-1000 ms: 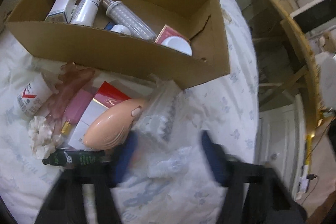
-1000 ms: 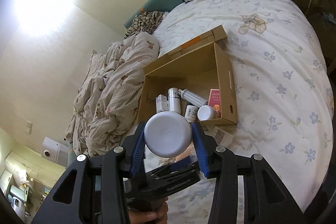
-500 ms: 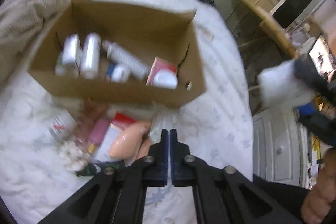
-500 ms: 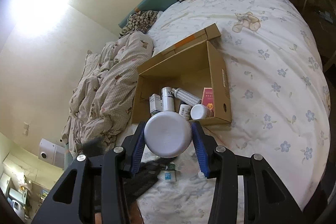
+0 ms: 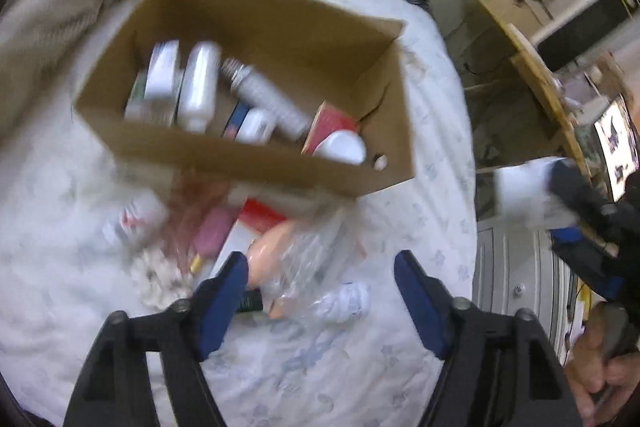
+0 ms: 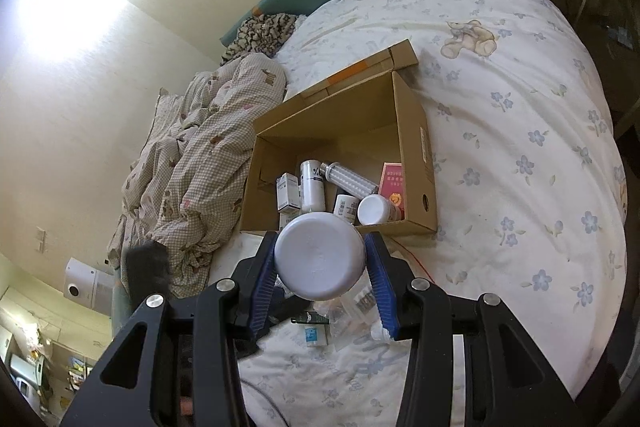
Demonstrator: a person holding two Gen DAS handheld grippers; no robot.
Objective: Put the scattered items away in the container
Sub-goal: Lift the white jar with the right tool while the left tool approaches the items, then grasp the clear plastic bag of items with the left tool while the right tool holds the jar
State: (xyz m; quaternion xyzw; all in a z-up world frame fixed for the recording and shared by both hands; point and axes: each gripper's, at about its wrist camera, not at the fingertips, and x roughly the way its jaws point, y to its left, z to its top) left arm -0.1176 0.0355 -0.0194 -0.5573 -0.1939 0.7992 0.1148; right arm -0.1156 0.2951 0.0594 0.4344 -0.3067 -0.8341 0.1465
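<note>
An open cardboard box (image 5: 224,155) (image 6: 416,155) sits on the bed with bottles, small cartons, a corn-shaped bulb and a red packet inside. My right gripper (image 6: 320,265) is shut on a white round jar (image 6: 320,259), held above the bed just in front of the box. In the blurred left wrist view that jar (image 5: 524,193) hangs at the right. My left gripper (image 5: 320,291) stands open and empty over the loose pile: a clear plastic bag (image 5: 308,259), a peach oval item (image 5: 272,255), a red-and-white carton (image 5: 256,223), a pink item and a white scrunchie (image 5: 156,275).
A crumpled checked quilt (image 6: 192,163) lies left of the box. The floral sheet (image 6: 520,147) stretches to the right, with clothes heaped at the far end. A wooden desk (image 5: 532,67) and white cabinet stand beyond the bed's edge. A hand (image 5: 596,359) holds the right gripper's handle.
My left gripper was open a second ago, shut half a second ago while pulling back, and has opened again with nothing in it. The right gripper carried the jar slightly nearer the box.
</note>
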